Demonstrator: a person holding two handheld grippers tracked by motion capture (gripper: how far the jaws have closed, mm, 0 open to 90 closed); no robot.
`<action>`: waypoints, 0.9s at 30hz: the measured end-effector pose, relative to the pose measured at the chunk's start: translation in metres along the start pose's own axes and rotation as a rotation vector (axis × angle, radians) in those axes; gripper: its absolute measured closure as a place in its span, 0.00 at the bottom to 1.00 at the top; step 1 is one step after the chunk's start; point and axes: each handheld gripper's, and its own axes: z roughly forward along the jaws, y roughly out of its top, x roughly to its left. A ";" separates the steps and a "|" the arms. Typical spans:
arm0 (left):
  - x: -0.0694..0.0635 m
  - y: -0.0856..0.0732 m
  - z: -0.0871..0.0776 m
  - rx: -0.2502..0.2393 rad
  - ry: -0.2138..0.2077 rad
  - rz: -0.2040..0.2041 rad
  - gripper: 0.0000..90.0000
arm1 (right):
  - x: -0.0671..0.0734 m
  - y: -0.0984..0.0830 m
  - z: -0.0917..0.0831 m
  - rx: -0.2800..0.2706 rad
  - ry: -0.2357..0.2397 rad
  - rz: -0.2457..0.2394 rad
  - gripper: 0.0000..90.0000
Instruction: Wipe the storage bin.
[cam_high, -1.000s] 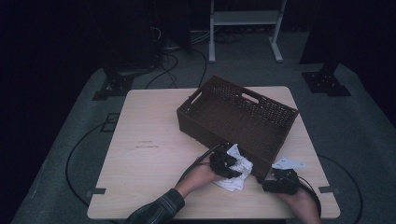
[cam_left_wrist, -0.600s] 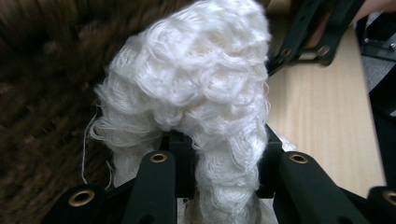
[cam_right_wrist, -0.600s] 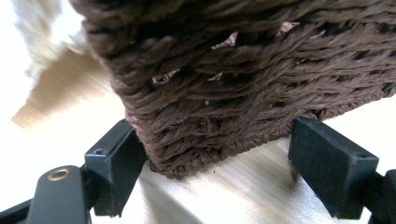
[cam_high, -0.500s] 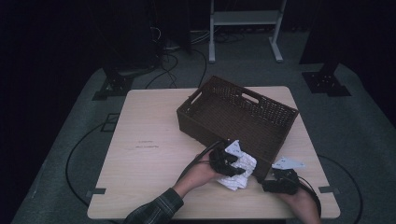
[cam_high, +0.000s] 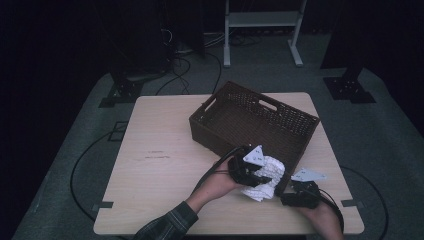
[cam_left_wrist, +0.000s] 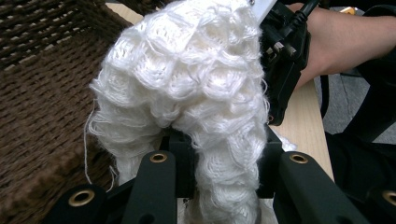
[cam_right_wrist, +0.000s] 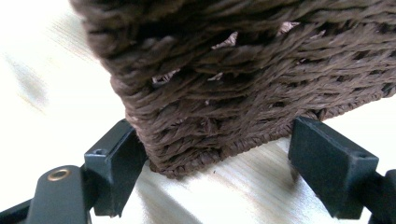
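A white knitted cloth (cam_high: 267, 177) (cam_left_wrist: 196, 93) hangs bunched from my left gripper (cam_high: 250, 170) (cam_left_wrist: 224, 144), which is shut on it and held off the table by the near wall of the brown woven basket (cam_high: 250, 120) (cam_left_wrist: 42, 93). The cloth's lower end droops toward the tabletop. My right gripper (cam_high: 283, 189) (cam_right_wrist: 219, 158) rests low on the table at the basket's near right corner (cam_right_wrist: 233, 84), open, one jaw on each side of that corner. Its left pad sits against the weave and the right pad stands clear of it.
The basket lies at an angle across the right half of the wooden table (cam_high: 160, 170). The table's front edge runs close behind both hands. Black cables (cam_high: 80, 170) loop on the grey floor at the left. A white rack (cam_high: 260, 20) and dark stands are behind.
My left gripper has lifted the white cloth upward beside the basket wall. The right gripper has stayed at the basket corner.
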 end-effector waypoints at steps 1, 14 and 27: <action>0.000 0.000 0.000 0.000 0.000 0.000 0.76 | 0.000 0.000 0.000 0.000 0.000 0.000 0.21; -0.003 -0.005 0.029 0.074 -0.030 0.019 0.76 | 0.000 0.000 0.000 0.003 0.001 0.003 0.21; -0.001 -0.026 0.057 0.189 -0.062 -0.005 0.76 | 0.000 0.000 0.000 0.004 0.001 0.006 0.21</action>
